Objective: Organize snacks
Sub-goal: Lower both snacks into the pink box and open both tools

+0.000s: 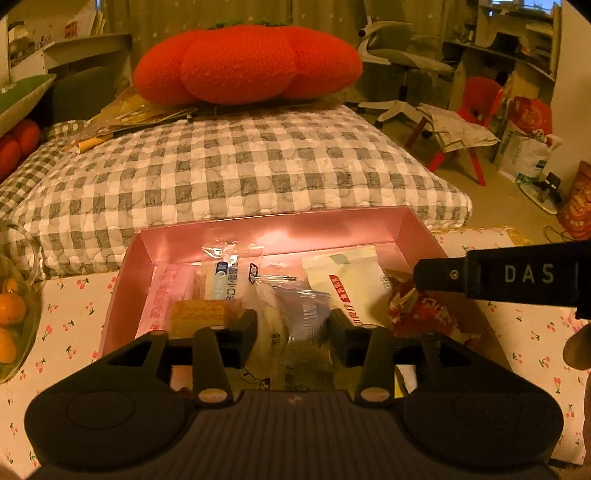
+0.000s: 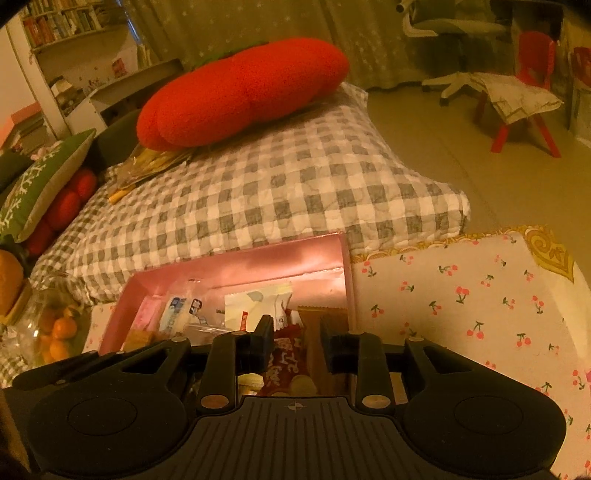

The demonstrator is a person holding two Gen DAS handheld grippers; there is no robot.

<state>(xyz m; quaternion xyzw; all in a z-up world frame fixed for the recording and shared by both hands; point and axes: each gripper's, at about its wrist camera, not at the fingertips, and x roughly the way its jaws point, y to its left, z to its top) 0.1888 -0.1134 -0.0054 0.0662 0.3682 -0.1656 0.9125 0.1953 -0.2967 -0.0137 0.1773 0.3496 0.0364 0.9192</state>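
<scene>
While both claws hang over the pink box [image 1: 417,229], neither has hold of anything. The left gripper [image 1: 293,332] stands wide apart above a clear-wrapped snack [image 1: 306,314]; the right gripper [image 2: 297,341] is parted too, its fingers either side of a red snack packet [image 2: 286,354], whether touching I cannot tell. Inside the box I count about six packets, including one pink packet [image 1: 162,291] and one white packet [image 1: 354,284]. One box, one red tomato cushion [image 1: 247,61]. Only the left view catches the other tool reaching in; only the right shows the bookshelf [image 2: 59,22]. Oranges [image 2: 61,334] sit left on the cherry-print cloth [image 2: 480,306].
</scene>
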